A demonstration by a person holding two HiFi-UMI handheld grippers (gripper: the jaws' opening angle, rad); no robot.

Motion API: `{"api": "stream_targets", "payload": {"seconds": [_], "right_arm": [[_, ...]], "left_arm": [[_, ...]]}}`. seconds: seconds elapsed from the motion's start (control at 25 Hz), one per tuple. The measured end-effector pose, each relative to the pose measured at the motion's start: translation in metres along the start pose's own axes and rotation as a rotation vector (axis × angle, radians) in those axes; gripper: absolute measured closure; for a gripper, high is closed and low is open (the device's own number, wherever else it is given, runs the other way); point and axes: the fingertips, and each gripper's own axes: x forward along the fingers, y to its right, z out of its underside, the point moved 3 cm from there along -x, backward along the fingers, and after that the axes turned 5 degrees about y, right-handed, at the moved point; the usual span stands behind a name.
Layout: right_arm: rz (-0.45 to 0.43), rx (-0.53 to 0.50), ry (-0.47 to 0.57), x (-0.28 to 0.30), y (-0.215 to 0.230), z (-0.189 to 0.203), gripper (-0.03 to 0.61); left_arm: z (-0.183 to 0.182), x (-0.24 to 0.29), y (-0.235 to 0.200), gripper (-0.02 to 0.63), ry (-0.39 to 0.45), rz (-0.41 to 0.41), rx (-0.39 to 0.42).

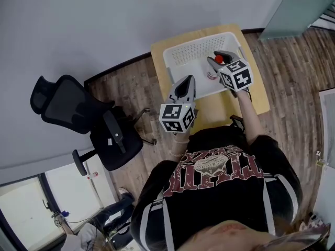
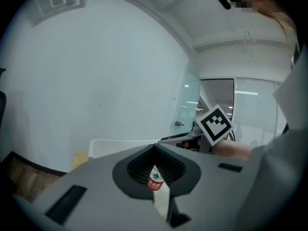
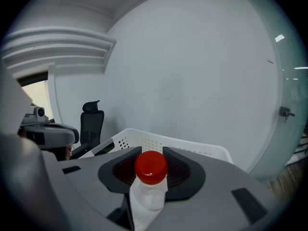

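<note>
Red-capped bottle [image 3: 150, 189], red label [image 2: 155, 181] w/ green mark, clamped in right gripper [image 1: 220, 60] jaws; left gripper [image 1: 187, 82] jaws together.

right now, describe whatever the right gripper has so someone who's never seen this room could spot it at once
Against the pale wall stands a small wooden table that carries a white perforated basket. Over the basket's right part, the right gripper is closed on a small clear plastic bottle. Its round red cap stands out against the white basket and grey jaws.
</note>
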Motion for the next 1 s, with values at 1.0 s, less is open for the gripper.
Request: {"api": "stream_targets", "payload": {"seconds": [1.0], "right_arm": [[-0.043, -0.05, 0.055, -0.051, 0.001, -0.022, 0.433]], "left_arm": [[0.002, 0.006, 0.038, 0.566, 0.011, 0.0, 0.011]]}}
